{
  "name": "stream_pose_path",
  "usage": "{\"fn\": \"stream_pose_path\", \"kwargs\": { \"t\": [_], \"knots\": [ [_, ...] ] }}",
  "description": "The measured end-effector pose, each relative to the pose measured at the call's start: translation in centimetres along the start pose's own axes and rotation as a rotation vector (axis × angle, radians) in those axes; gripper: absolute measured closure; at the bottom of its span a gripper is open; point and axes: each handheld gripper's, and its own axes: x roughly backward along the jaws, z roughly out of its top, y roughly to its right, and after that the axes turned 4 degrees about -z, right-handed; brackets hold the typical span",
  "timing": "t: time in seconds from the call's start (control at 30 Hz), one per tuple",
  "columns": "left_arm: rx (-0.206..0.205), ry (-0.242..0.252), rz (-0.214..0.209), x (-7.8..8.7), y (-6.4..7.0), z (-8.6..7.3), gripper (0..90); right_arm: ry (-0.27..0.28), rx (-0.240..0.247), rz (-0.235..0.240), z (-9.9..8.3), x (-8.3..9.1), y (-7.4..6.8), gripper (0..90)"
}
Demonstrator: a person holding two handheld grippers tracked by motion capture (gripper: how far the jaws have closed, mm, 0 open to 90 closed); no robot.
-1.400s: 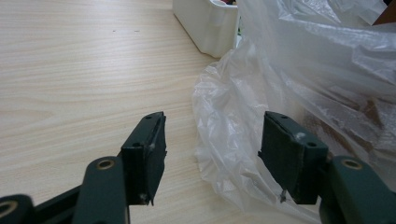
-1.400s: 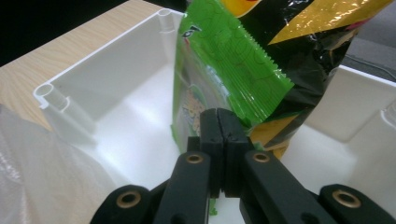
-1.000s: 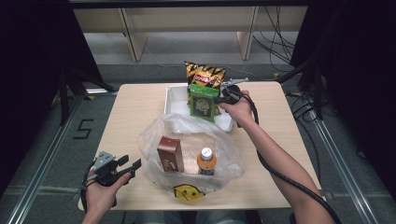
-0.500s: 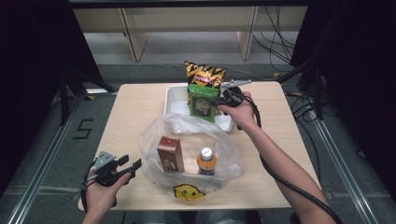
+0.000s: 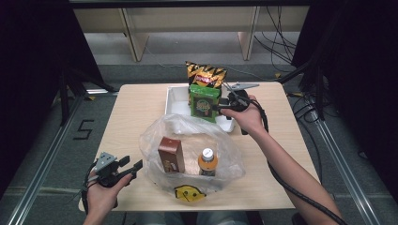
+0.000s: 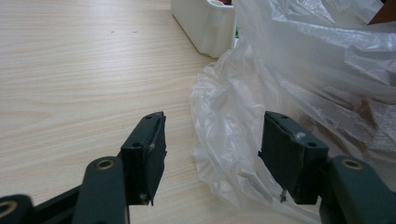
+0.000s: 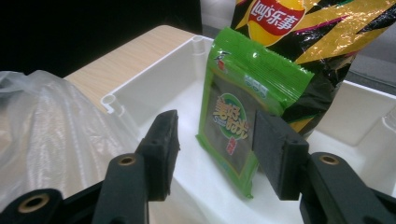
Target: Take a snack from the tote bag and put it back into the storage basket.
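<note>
Right gripper (image 7: 212,154) spread before green snack packet (image 7: 243,121)
Behind it, a Lay's-branded chip bag (image 7: 308,32); gripper barely shifted since. Left gripper (image 6: 210,154) spread beside plastic bag (image 6: 299,79).

bare tabletop (image 5: 136,112) is left free on the left; the middle is blocked by the plastic bag (image 5: 187,136), and the white bin (image 5: 174,96) is crowded by upright packets (image 5: 204,101).

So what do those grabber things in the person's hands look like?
Each one is black, with two flat, blocky jaws bolted on with brass-coloured rivets. The left gripper and the right gripper each carry a grey three-cornered plate on top and trail a black cable. The person's forearms are bare, with no sleeves showing.
</note>
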Motion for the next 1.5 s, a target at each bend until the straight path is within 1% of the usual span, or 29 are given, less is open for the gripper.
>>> {"fn": "stream_pose_path", "kwargs": {
  "t": [0.03,0.1,0.13,0.17,0.27,0.33,0.37,0.4,0.47,0.57,0.63,0.7,0.73,0.77,0.8,0.9,0.97,1.0,1.03,1.1,1.13,1.17,1.2,1.23,1.3,1.33,1.43,1.47,1.5],
  "knots": [
    [0.000,0.000,0.000,0.0,0.0,0.0,39.7,0.023,0.009,-0.010,-0.2,0.1,0.0,49.8],
    [-0.001,-0.001,0.002,0.1,0.1,0.0,39.6,0.011,0.005,0.006,-0.3,0.6,-0.2,47.9],
    [-0.002,-0.001,0.001,0.1,0.1,0.0,39.6,0.026,-0.002,0.011,-0.4,0.8,-0.4,46.6],
    [-0.002,-0.001,0.001,0.1,0.1,0.0,39.6,0.033,0.009,0.009,-0.5,1.0,-0.4,45.1],
    [-0.006,-0.003,0.002,0.0,0.1,0.0,39.6,0.020,-0.004,0.014,-0.6,1.8,-0.7,39.3],
    [-0.004,-0.001,0.001,0.0,0.1,0.0,39.6,0.015,-0.007,0.019,-0.6,2.0,-0.8,38.7],
    [-0.005,0.000,0.003,0.1,0.1,0.0,39.5,0.022,-0.002,0.020,-0.7,2.6,-1.0,37.3],
    [-0.004,0.001,0.003,0.1,0.1,0.0,39.6,0.021,-0.021,0.029,-0.8,2.8,-1.2,36.9],
    [0.000,0.000,0.005,0.1,0.1,0.0,39.6,0.036,-0.005,0.036,-0.9,3.2,-1.4,36.2],
    [0.001,-0.002,0.009,0.1,0.1,0.0,39.6,0.038,0.005,0.048,-1.2,4.1,-1.8,34.9],
    [0.002,-0.002,0.006,0.0,0.1,0.0,39.6,0.043,-0.014,0.066,-1.5,4.6,-2.3,34.0],
    [-0.002,-0.002,0.006,0.1,0.1,0.0,39.6,0.043,-0.009,0.081,-1.7,5.1,-2.6,32.5],
    [-0.002,-0.002,0.006,0.1,0.1,0.0,39.6,0.056,0.006,0.093,-1.9,5.2,-2.7,32.2],
    [-0.002,-0.003,0.008,0.1,0.2,0.0,39.5,0.043,-0.018,0.102,-2.1,5.6,-3.2,31.4],
    [-0.002,-0.005,0.009,0.1,0.2,0.0,39.6,0.038,-0.024,0.122,-2.2,5.7,-3.4,30.8],
    [-0.001,-0.009,0.015,0.1,0.2,-0.1,39.6,0.045,-0.008,0.156,-2.7,6.2,-4.0,29.6],
    [-0.001,-0.007,0.012,0.1,0.2,-0.1,39.6,0.049,-0.006,0.164,-2.8,6.4,-4.3,29.6],
    [0.001,-0.005,0.012,0.1,0.2,-0.1,39.6,0.049,-0.011,0.195,-3.2,6.8,-4.8,29.4],
    [-0.001,-0.008,0.015,0.1,0.2,-0.1,39.6,0.048,-0.010,0.209,-3.4,6.9,-5.0,29.4],
    [0.001,-0.008,0.016,0.1,0.2,-0.1,39.6,0.053,-0.011,0.234,-3.7,7.4,-5.5,29.3],
    [0.001,-0.008,0.016,0.1,0.2,-0.1,39.6,0.053,-0.011,0.234,-3.7,7.4,-5.5,29.3],
    [0.000,-0.008,0.015,0.1,0.2,-0.1,39.6,0.058,0.003,0.255,-4.1,7.7,-6.1,28.2],
    [0.000,-0.007,0.015,0.1,0.2,-0.1,39.6,0.066,0.012,0.259,-4.2,7.8,-6.3,28.1],
    [0.001,-0.003,0.011,0.1,0.2,-0.1,39.6,0.058,0.007,0.276,-4.4,7.9,-6.6,27.9],
    [0.002,-0.003,0.011,0.1,0.2,-0.1,39.5,0.055,0.022,0.300,-4.8,8.0,-7.1,26.5],
    [0.001,-0.004,0.011,0.1,0.2,-0.1,39.6,0.065,0.031,0.310,-4.8,8.0,-7.3,26.5],
    [0.003,-0.007,0.015,0.1,0.2,-0.1,39.6,0.052,0.037,0.311,-5.2,8.2,-7.9,25.3],
    [0.002,-0.007,0.015,0.1,0.2,-0.1,39.5,0.047,0.028,0.326,-5.4,8.1,-8.2,25.3],
    [0.001,-0.005,0.011,0.1,0.2,-0.1,39.5,0.048,0.068,0.321,-5.6,7.9,-8.1,25.1]
  ]
}}
